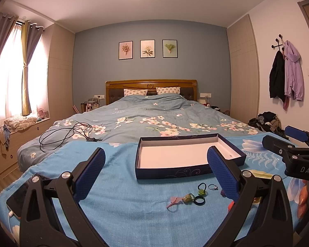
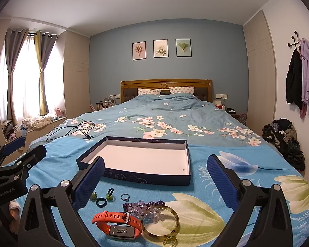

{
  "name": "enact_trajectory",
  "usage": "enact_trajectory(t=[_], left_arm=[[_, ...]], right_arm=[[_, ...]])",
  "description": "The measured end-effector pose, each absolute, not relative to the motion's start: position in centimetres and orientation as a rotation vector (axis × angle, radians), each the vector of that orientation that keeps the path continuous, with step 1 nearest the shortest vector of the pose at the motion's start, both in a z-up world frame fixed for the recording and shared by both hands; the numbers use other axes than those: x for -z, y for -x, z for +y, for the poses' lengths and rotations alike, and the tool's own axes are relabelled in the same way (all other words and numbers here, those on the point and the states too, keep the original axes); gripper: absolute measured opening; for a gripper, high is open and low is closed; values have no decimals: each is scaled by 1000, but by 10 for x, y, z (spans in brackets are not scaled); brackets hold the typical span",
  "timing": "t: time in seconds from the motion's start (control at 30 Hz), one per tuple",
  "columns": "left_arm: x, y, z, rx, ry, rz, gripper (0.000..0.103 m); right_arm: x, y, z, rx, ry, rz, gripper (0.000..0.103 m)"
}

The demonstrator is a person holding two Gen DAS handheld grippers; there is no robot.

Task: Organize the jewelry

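A dark blue box with a white inside lies open on the blue blanket. Near me lie rings: a black ring, a silver ring, green pieces and a pink piece. The right wrist view also shows an orange watch, purple beads and an amber bangle. My left gripper is open above the rings. My right gripper is open above the watch and bangle. Both are empty.
A phone lies on the blanket at the left. A black cable lies on the flowered duvet beyond. A clothes pile sits by the right wall, under hung coats.
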State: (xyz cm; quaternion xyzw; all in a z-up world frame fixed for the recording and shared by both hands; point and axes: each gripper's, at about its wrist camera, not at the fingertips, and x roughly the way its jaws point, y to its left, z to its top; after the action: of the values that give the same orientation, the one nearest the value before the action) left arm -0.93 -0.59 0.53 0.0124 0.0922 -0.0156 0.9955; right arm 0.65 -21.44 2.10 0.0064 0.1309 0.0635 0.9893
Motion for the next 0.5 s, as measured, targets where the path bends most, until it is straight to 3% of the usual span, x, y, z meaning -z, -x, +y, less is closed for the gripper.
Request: enact_trajectory(t=[0.5], left_arm=[[-3,8,-7,36,-26,200,97]], right_arm=[[-20,-11,-218,-149,-21,295,96]])
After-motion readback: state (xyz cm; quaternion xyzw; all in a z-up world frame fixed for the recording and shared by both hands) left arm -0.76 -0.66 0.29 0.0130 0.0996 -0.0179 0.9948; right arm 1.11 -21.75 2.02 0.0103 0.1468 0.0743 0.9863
